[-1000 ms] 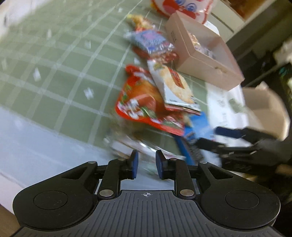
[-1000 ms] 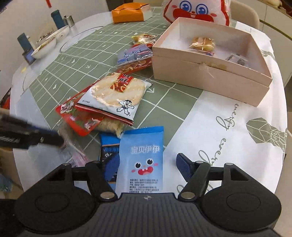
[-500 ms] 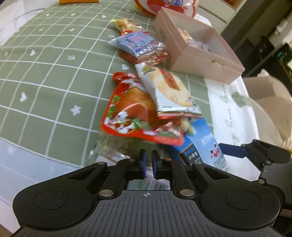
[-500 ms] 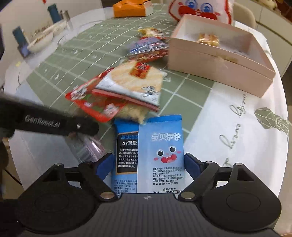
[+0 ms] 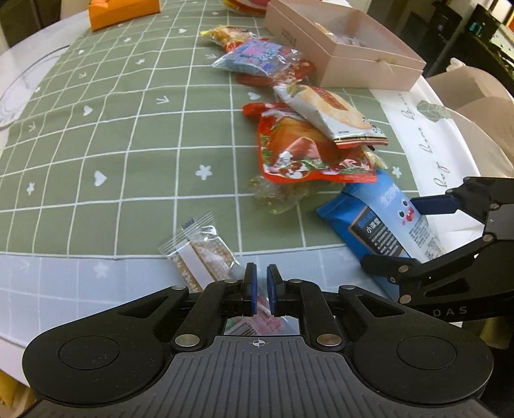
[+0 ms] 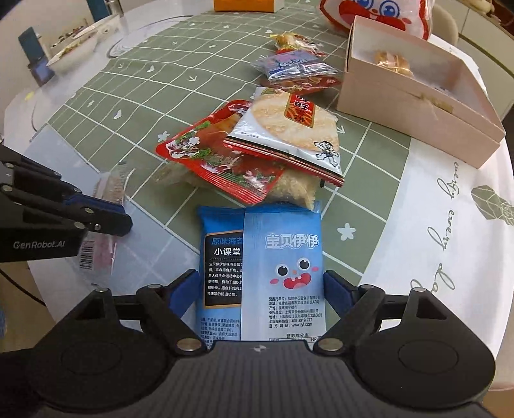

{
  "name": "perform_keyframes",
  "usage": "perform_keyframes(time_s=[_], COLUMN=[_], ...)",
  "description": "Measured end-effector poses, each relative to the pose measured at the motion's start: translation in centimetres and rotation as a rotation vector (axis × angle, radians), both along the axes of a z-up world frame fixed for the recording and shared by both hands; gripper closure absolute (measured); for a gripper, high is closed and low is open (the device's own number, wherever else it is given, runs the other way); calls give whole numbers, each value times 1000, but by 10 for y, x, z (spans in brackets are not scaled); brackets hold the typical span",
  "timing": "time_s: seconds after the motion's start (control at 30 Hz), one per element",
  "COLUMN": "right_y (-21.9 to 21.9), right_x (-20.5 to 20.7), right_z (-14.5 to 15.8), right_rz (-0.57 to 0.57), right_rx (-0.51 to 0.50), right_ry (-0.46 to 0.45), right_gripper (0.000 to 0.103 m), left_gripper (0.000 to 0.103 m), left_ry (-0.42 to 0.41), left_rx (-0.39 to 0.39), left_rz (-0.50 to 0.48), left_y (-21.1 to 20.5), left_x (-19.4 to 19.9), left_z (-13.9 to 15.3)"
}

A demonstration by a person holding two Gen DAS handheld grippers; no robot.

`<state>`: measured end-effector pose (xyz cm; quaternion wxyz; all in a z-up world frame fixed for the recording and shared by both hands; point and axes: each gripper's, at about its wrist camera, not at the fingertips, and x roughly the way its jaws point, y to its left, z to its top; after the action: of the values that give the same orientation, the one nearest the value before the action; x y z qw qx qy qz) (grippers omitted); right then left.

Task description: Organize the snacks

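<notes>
A pink open box (image 6: 417, 96) stands at the far right of the table and holds a few snacks. Loose snack packets lie in a row before it: a white rice-cracker bag (image 6: 289, 135) on a red packet (image 6: 218, 157), then a blue packet (image 6: 273, 267). My right gripper (image 6: 260, 289) is open with its fingers on either side of the blue packet (image 5: 385, 222). My left gripper (image 5: 260, 289) is shut on the edge of a clear-wrapped pink snack bar (image 5: 205, 257) at the table's near edge; it shows in the right wrist view (image 6: 102, 222).
Further packets, blue-purple (image 6: 295, 66) and yellow-red (image 6: 289, 40), lie beyond the pile. An orange box (image 5: 122, 11) and a clown-face bag (image 6: 379, 13) sit at the far side. Bowls (image 6: 74, 48) stand at the far left. A beige chair (image 5: 475, 106) stands to the right.
My left gripper has closed its jaws on the clear-wrapped bar. My right gripper has moved forward so its open fingers now straddle the blue packet.
</notes>
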<state>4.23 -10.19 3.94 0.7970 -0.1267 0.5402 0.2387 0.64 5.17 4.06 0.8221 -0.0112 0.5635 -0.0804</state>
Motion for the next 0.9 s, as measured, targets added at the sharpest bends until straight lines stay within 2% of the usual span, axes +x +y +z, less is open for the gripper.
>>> perform_keyframes(time_s=[0.23, 0.47, 0.7, 0.83, 0.9], right_y=[15, 42, 70, 81, 83], right_x=[-5, -9, -10, -9, -7], right_z=[-2, -2, -1, -2, -2], right_rz=[-29, -58, -132, -140, -120], right_rx=[-25, -28, -42, -39, -35], right_ry=[-19, -20, -1, -12, -18], right_gripper=[17, 17, 17, 17, 17], left_gripper=[90, 90, 90, 90, 90], left_ry=[-6, 0, 31, 25, 25], left_rx=[-67, -99, -45, -66, -117], left_rz=[-16, -43, -91, -41, 12], left_y=[15, 29, 46, 59, 63], left_x=[-3, -8, -14, -16, -18], left_z=[-1, -3, -1, -1, -3])
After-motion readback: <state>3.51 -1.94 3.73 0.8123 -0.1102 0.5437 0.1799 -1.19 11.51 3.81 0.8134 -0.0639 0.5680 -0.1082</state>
